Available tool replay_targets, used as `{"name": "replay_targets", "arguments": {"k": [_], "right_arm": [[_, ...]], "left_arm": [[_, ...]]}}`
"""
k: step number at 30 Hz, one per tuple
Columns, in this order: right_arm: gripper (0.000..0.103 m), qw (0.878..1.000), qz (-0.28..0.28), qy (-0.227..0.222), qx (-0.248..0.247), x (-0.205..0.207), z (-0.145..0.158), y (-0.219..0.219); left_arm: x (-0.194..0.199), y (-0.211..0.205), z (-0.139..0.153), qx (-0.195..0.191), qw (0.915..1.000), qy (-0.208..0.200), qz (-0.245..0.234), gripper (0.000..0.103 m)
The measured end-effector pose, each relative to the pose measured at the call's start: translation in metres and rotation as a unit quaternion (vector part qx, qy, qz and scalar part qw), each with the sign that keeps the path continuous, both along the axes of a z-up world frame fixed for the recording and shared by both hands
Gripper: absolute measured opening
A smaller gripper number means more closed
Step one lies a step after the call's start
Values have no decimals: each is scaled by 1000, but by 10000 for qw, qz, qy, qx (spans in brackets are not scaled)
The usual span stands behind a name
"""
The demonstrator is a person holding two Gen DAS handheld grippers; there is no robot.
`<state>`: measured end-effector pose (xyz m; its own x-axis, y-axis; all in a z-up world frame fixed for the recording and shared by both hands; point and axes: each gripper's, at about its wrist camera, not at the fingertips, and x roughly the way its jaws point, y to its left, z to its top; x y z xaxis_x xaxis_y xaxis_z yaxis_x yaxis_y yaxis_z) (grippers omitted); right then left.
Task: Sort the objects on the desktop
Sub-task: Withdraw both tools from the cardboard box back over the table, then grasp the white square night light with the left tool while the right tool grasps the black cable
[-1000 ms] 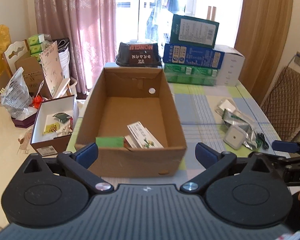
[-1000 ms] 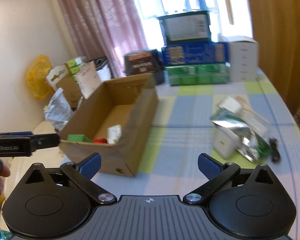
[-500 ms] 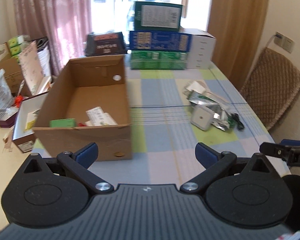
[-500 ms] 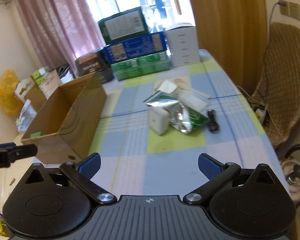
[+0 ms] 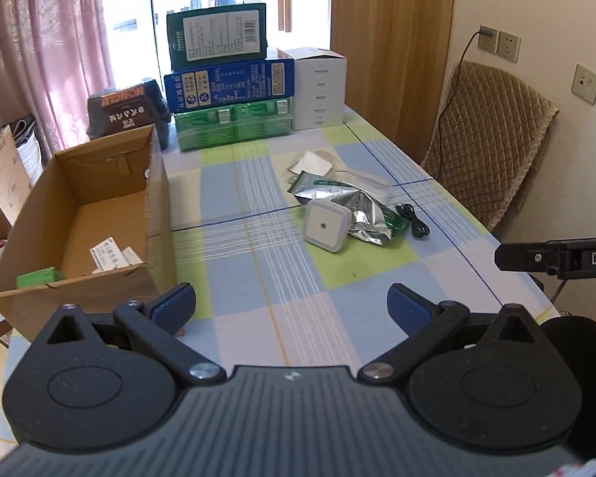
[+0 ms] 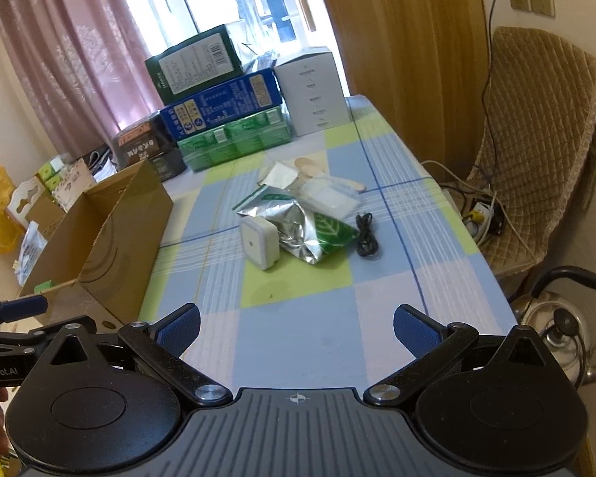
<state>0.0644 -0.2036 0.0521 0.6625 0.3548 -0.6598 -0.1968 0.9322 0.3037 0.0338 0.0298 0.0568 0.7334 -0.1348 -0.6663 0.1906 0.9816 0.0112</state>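
So both grippers, left gripper (image 5: pixel 290 302) and right gripper (image 6: pixel 296 324), jaws wide, empty. Go for white square gadget (image 6: pixel 259 242) first, lift clear of foil pouch (image 6: pixel 298 230), drop into cardboard box (image 5: pixel 157 198).

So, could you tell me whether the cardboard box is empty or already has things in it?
Not empty. The cardboard box is open-topped, with a green packet and white paper packets lying at its near end.

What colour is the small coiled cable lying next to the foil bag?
Black cable, clearest in the right wrist view.
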Motion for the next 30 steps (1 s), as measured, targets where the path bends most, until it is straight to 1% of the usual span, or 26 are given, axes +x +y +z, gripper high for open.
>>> {"name": "replay_targets", "arguments": {"k": [5, 8, 15, 18, 21, 25, 28, 30], "right_arm": [[101, 10000, -20, 55, 36, 4, -5, -5], [101, 9999, -61, 101, 46, 7, -9, -8], [101, 9998, -122, 177, 54, 11, -17, -11], [101, 9997, -153, 206, 44, 14, -21, -15], [101, 9996, -115, 227, -81, 19, -22, -17], [101, 9996, -32, 169, -241, 31, -21, -18], [101, 9993, 17, 95, -360, 44, -19, -20], [101, 9990, 52, 92, -440, 54, -20, -20]], "left_arm": [[7, 0, -8, -195, 9997, 75, 158, 101], [9, -1, -14, -267, 9994, 187, 134, 101], [16, -15, -26, 4, 9985, 527, -141, 101], [20, -19, -31, -17, 9980, 606, -204, 101], [27, -22, -34, -34, 9975, 651, -273, 101], [39, -29, -38, 77, 9964, 686, -484, 101], [51, -35, -42, 211, 9956, 632, -657, 101], [59, -38, -43, 234, 9953, 576, -742, 101]]}}
